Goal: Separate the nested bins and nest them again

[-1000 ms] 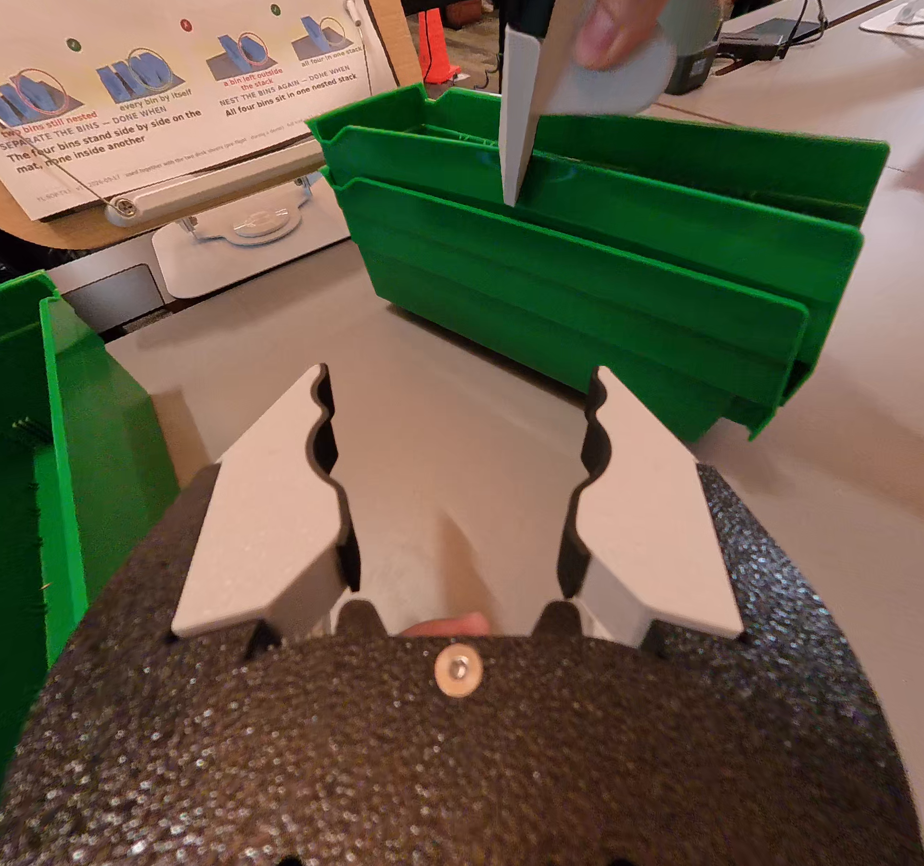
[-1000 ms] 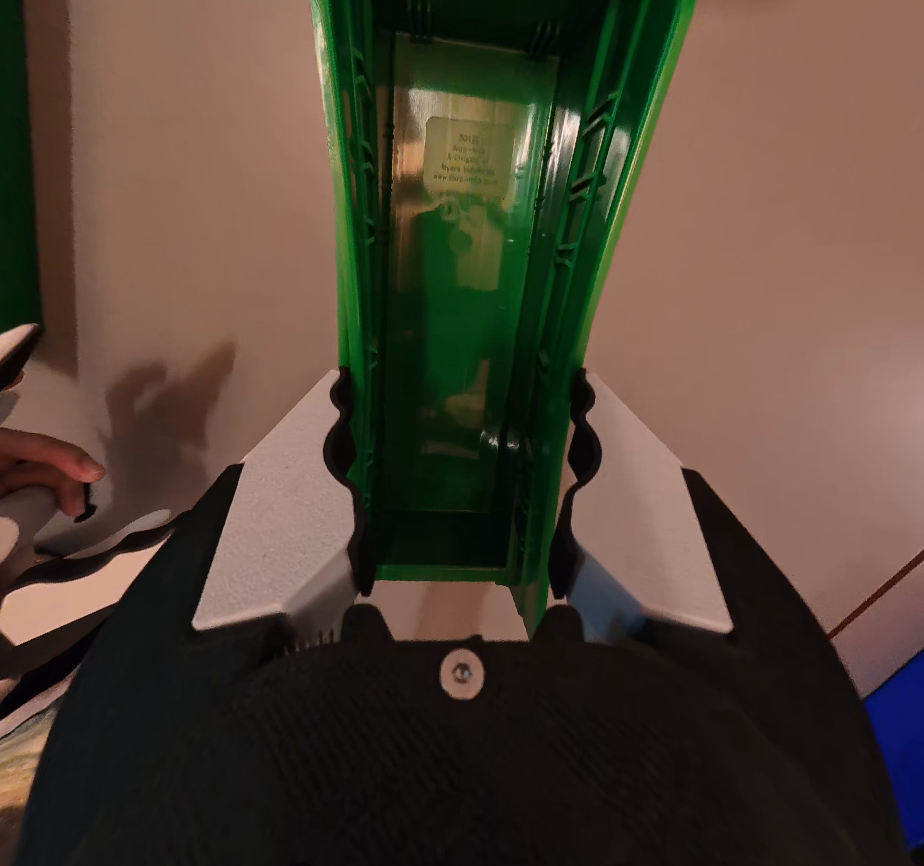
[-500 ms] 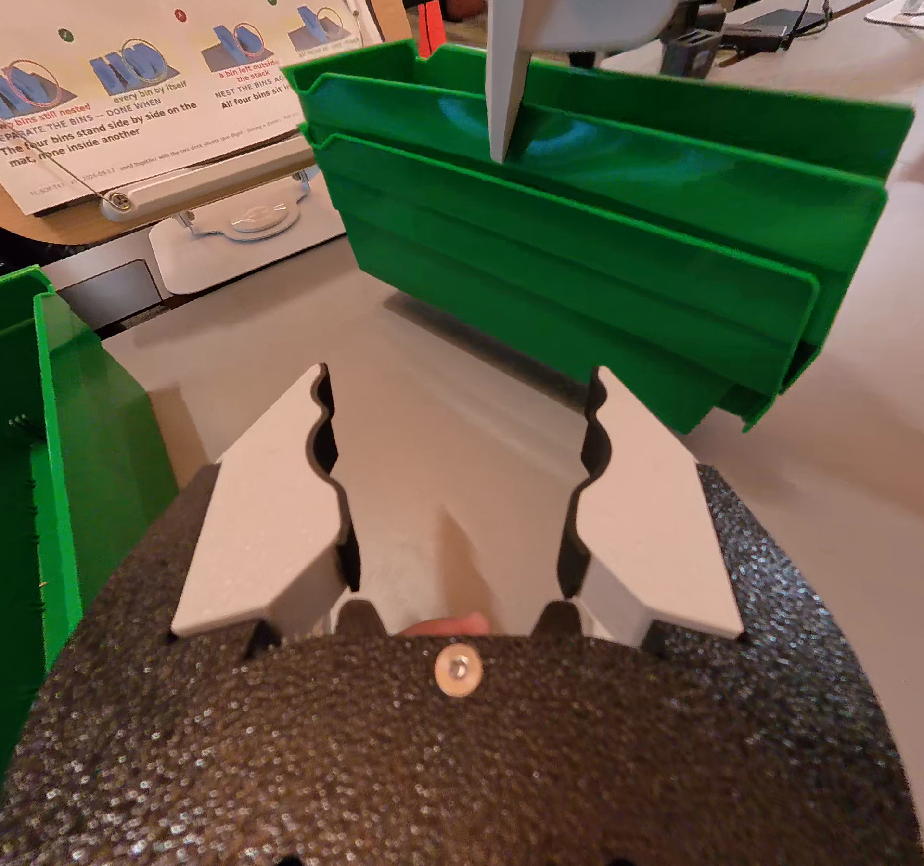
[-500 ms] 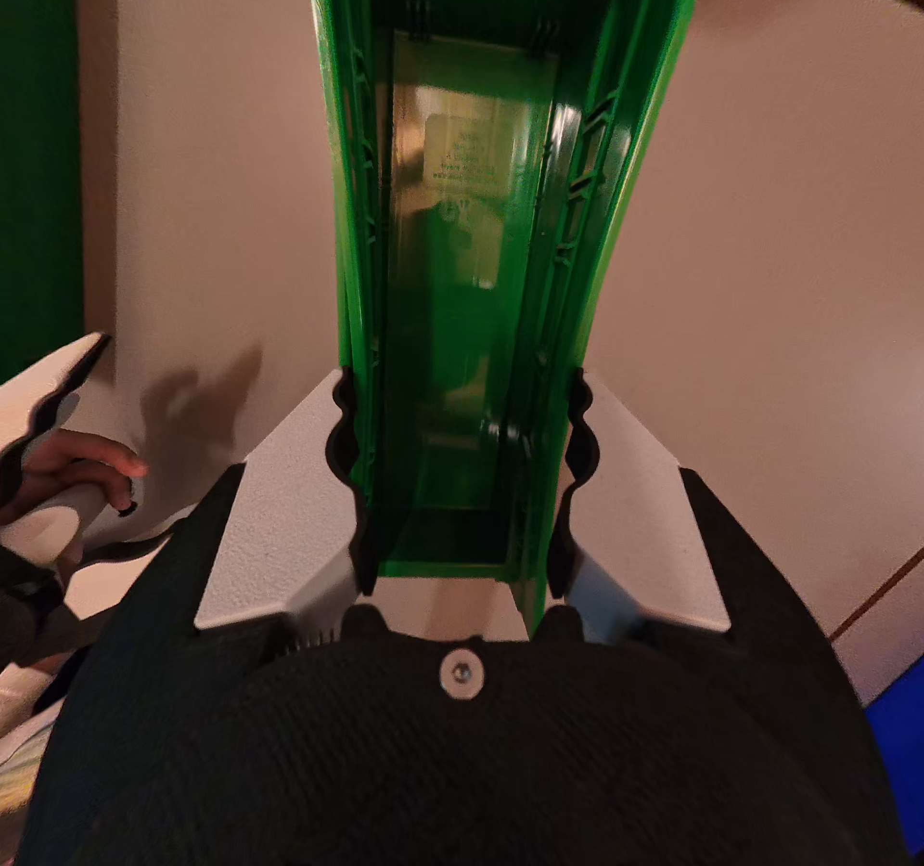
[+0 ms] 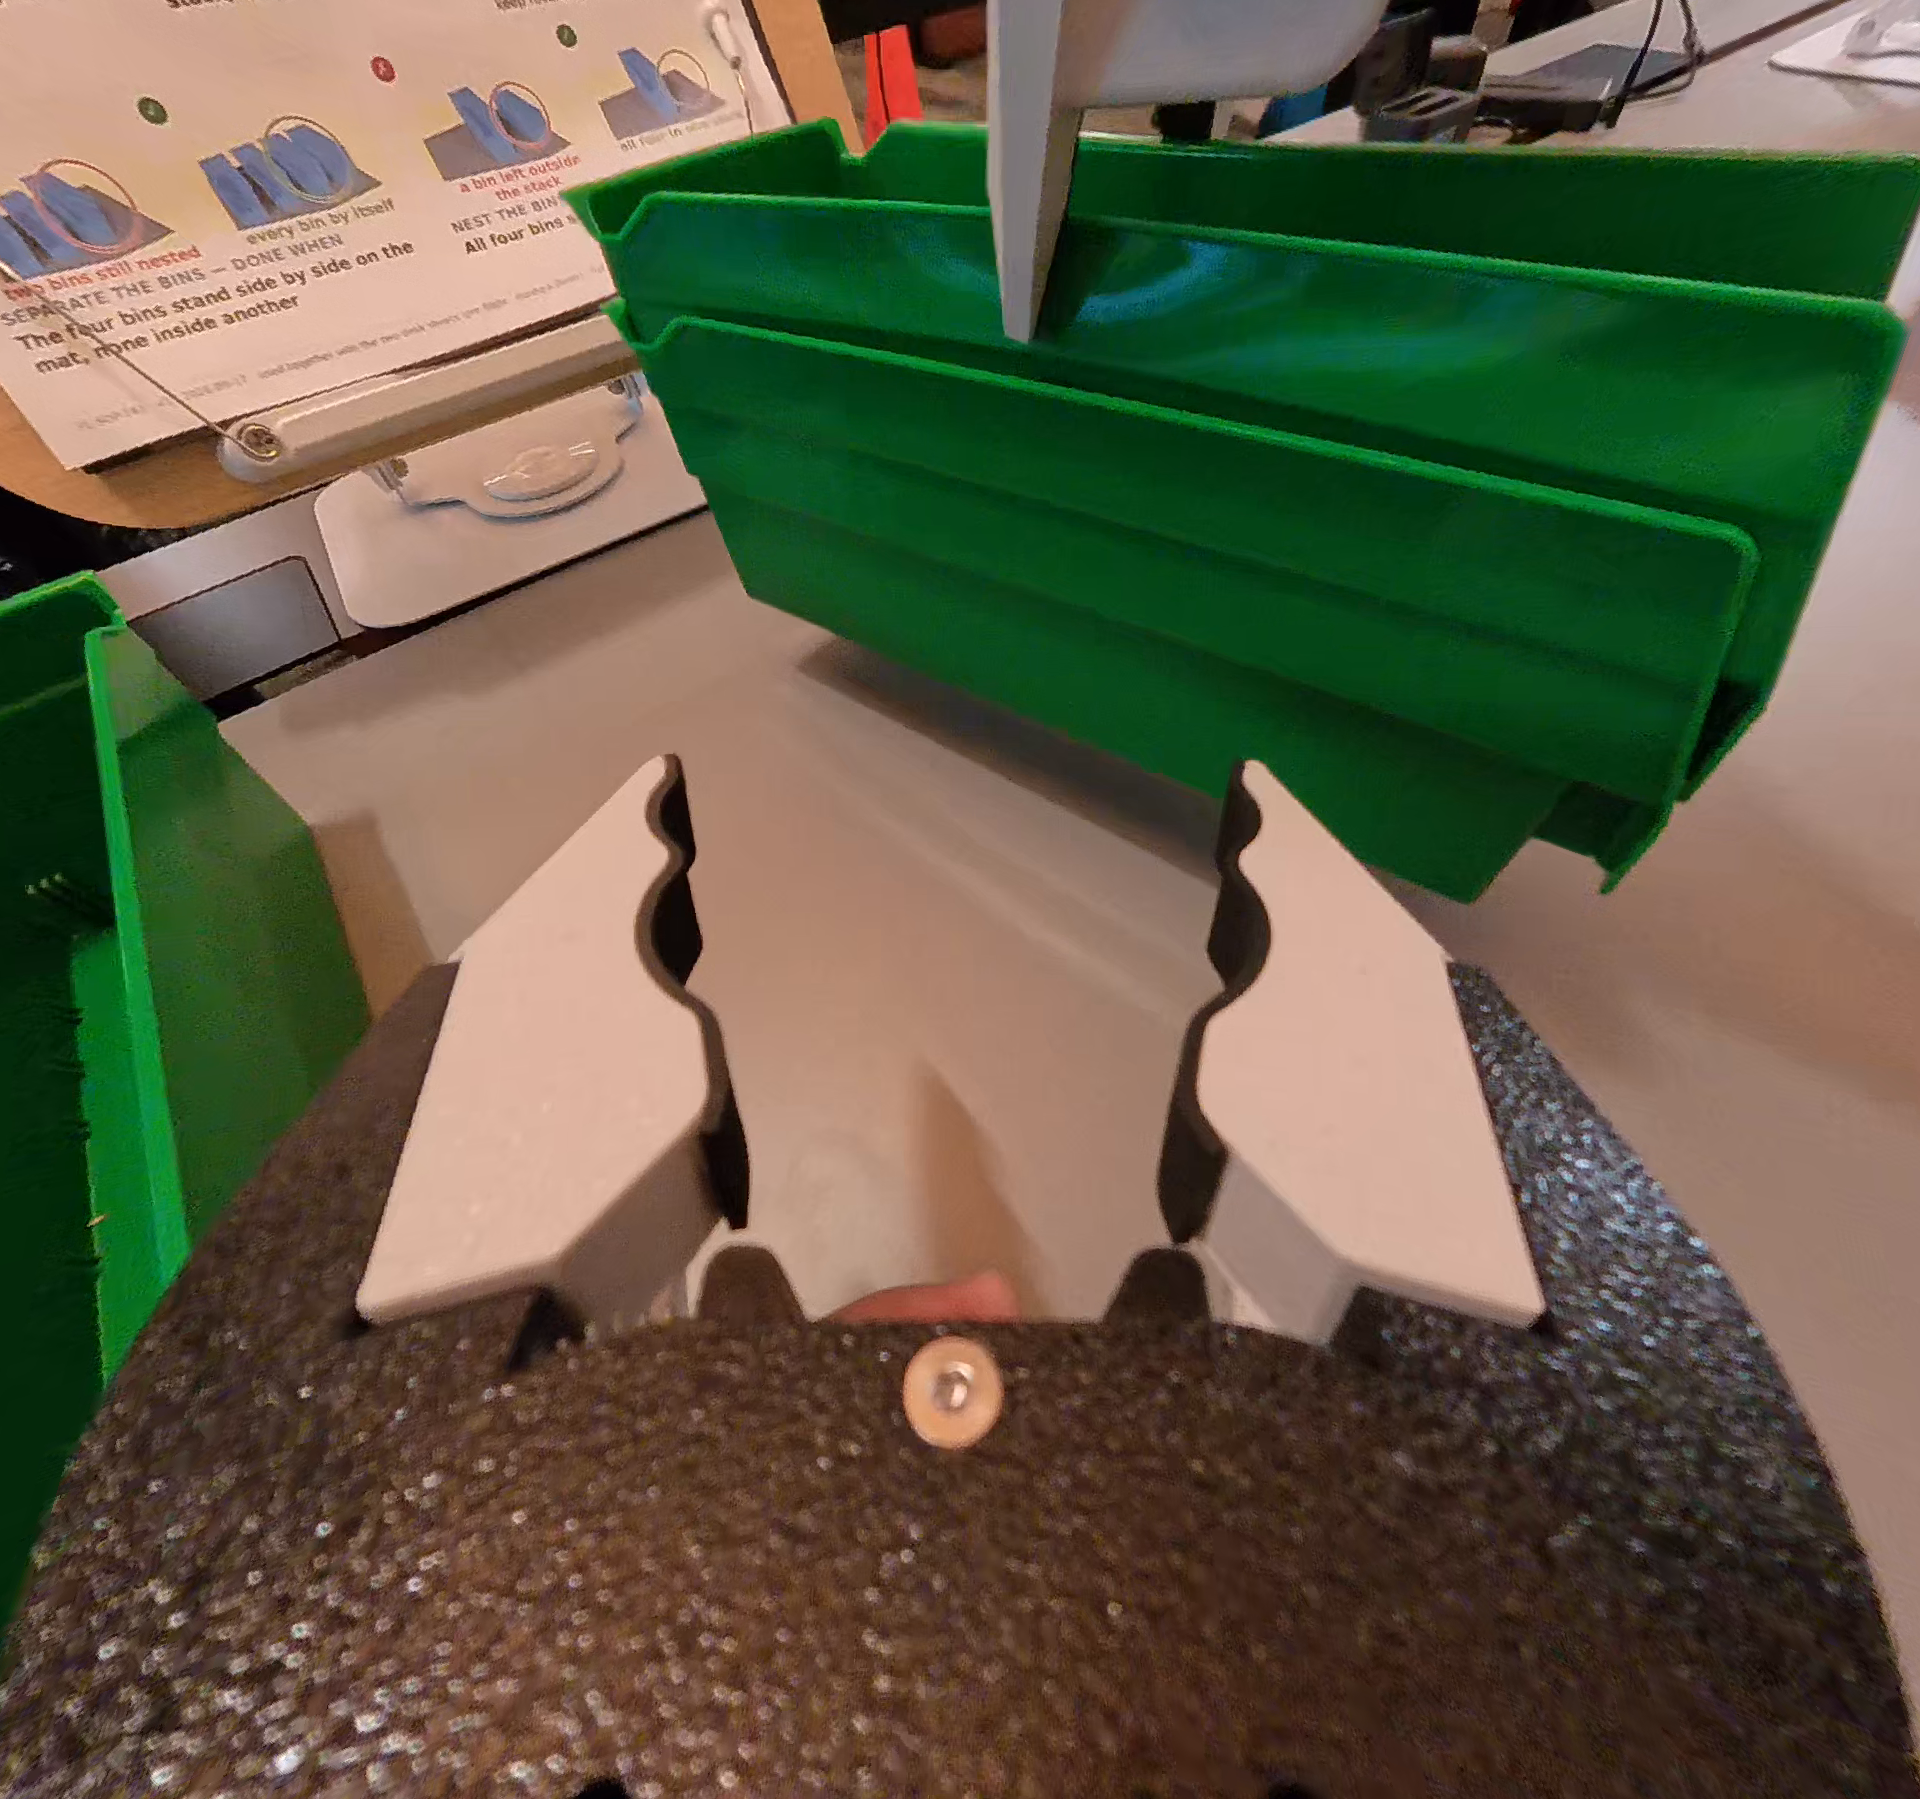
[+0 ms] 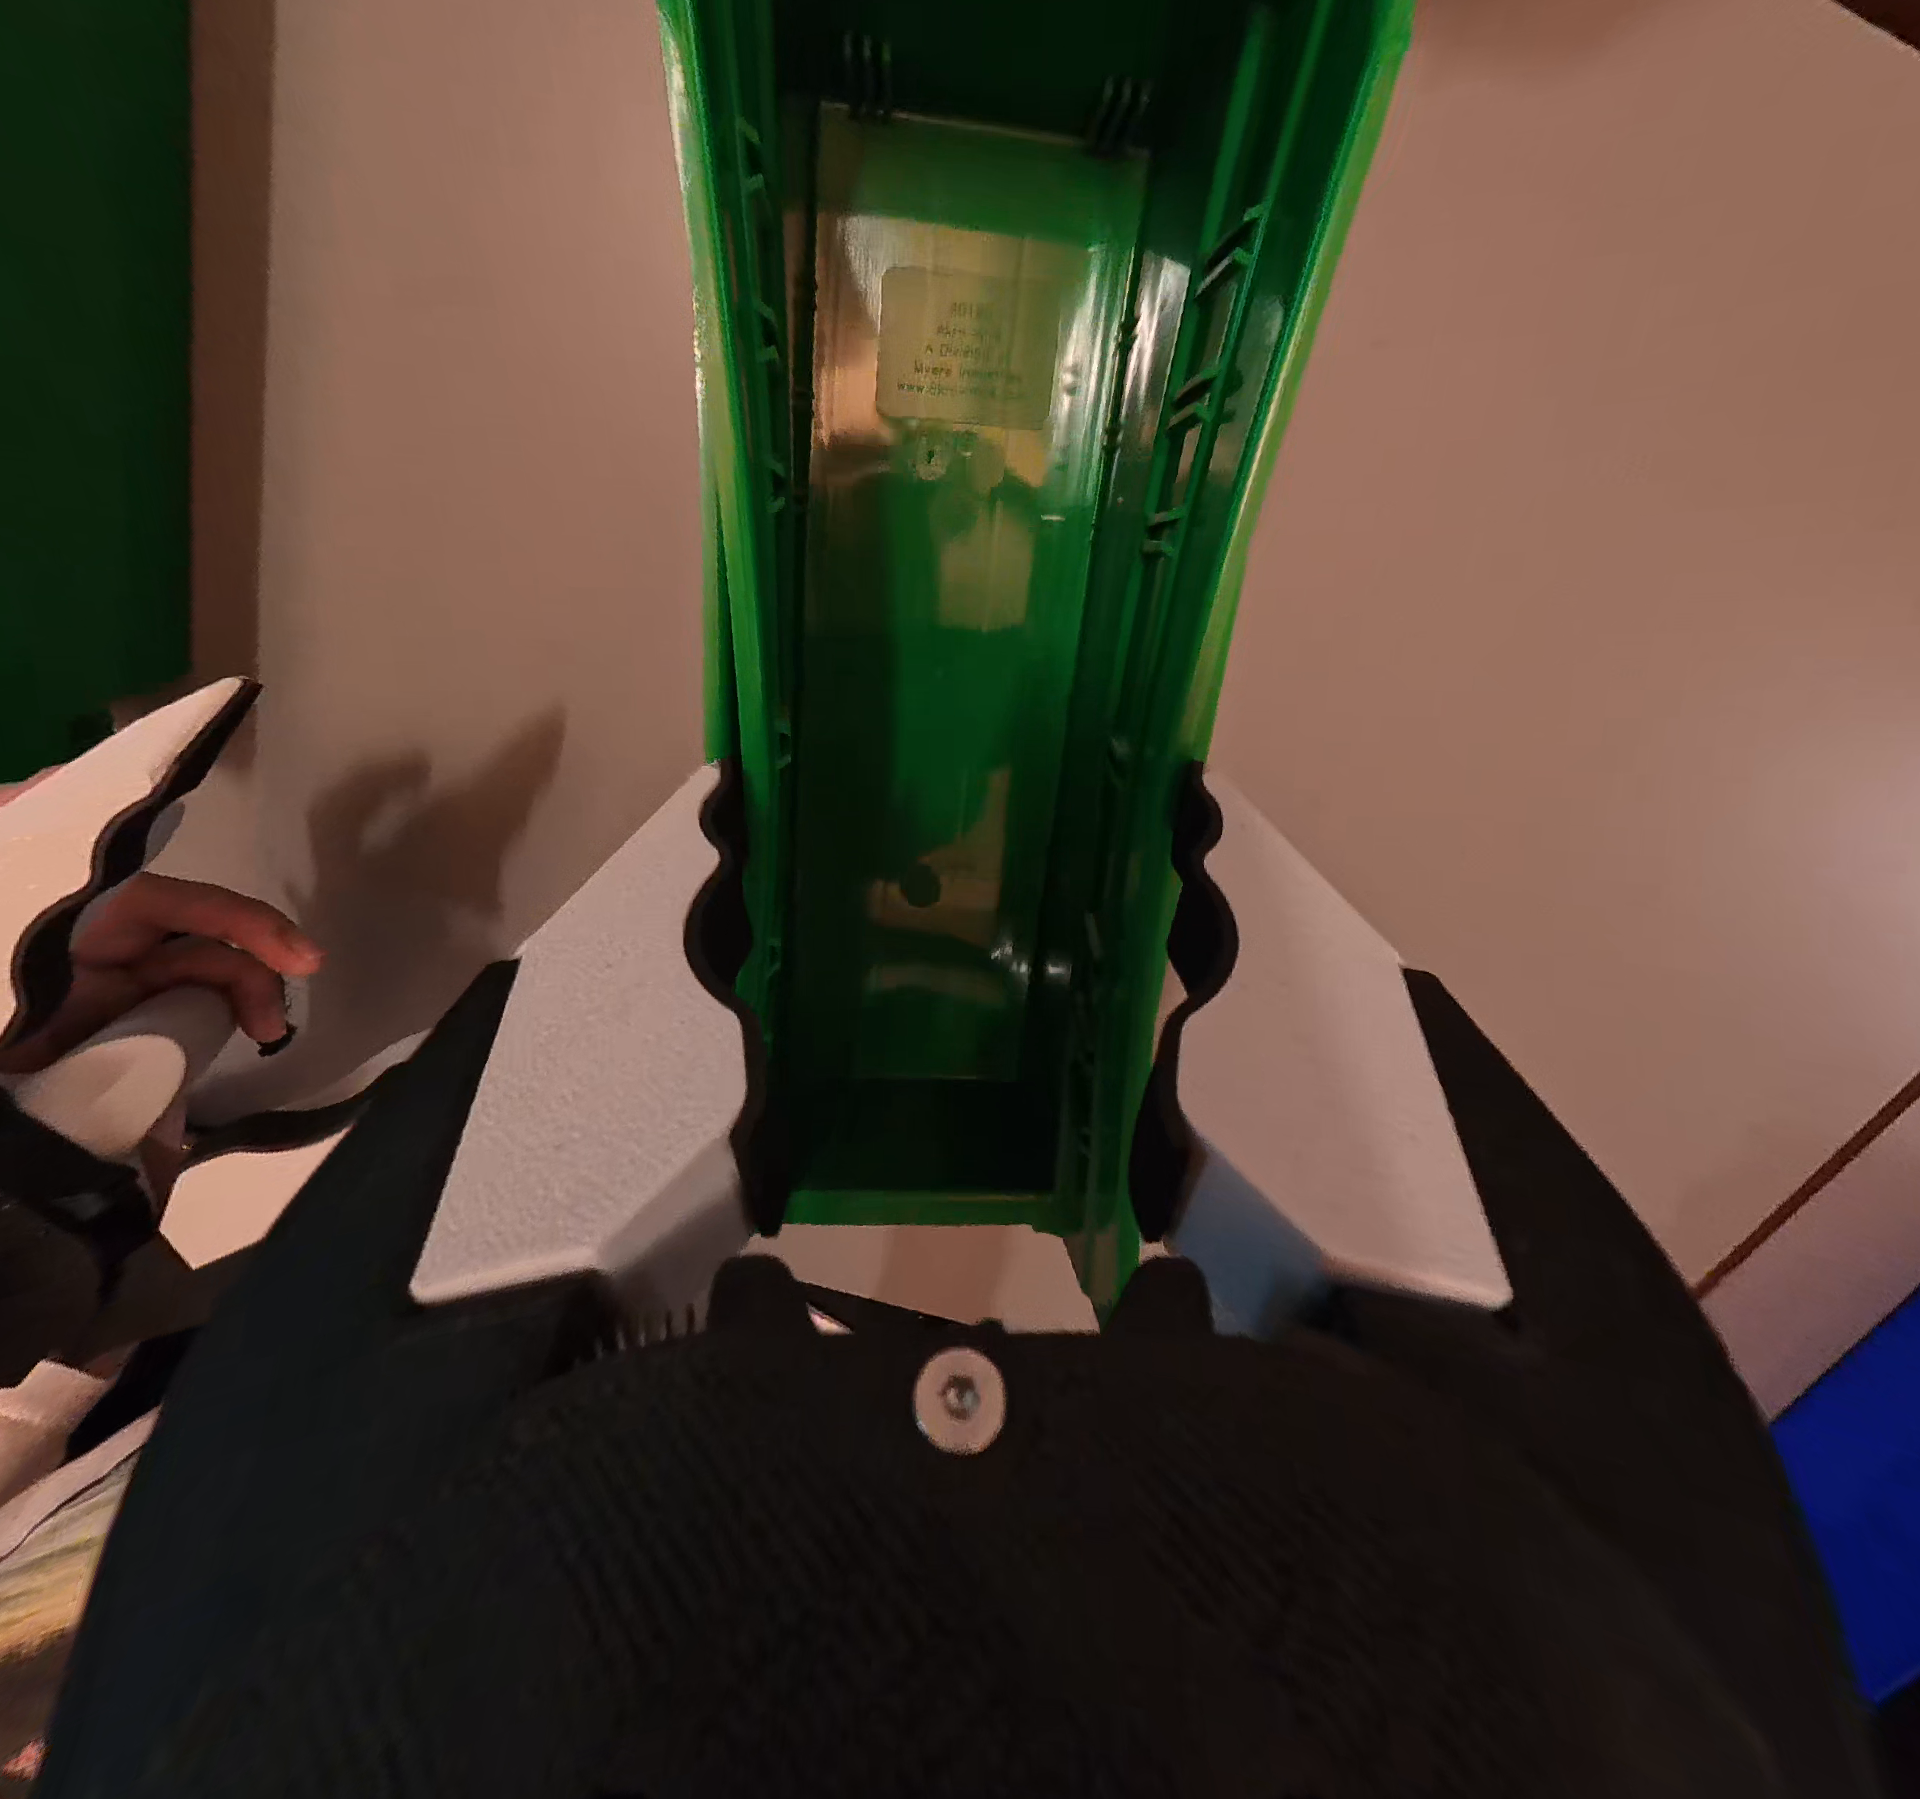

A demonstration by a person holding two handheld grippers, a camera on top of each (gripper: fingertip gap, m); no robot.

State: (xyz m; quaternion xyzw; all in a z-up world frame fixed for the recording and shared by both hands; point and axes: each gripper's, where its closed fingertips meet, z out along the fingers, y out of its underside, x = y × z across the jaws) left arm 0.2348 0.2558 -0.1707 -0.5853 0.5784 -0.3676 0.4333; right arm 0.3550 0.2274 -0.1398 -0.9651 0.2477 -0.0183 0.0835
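Note:
A stack of nested green bins (image 5: 1247, 502) hangs a little above the table, tilted, with its shadow beneath. My right gripper (image 6: 956, 778) is shut on the stack from above, its pads pressed on the two long walls of the top bin (image 6: 935, 606). One of its fingers (image 5: 1023, 139) shows in the left wrist view. My left gripper (image 5: 956, 767) is open and empty, low over the table in front of the stack; one of its fingers (image 6: 104, 814) shows at the left of the right wrist view. A separate green bin (image 5: 135, 918) stands at the left.
An instruction sheet on a board (image 5: 312, 139) stands at the back left on a white base (image 5: 499, 502). The grey table (image 5: 935, 918) runs between the stack and the single bin. The table's edge (image 6: 1818, 1178) lies to the right, with something blue (image 6: 1870, 1437) beyond.
My right gripper has raised the stack off the table, where it rested a second ago, and carried it slightly rightward. My left gripper has stayed open and in place.

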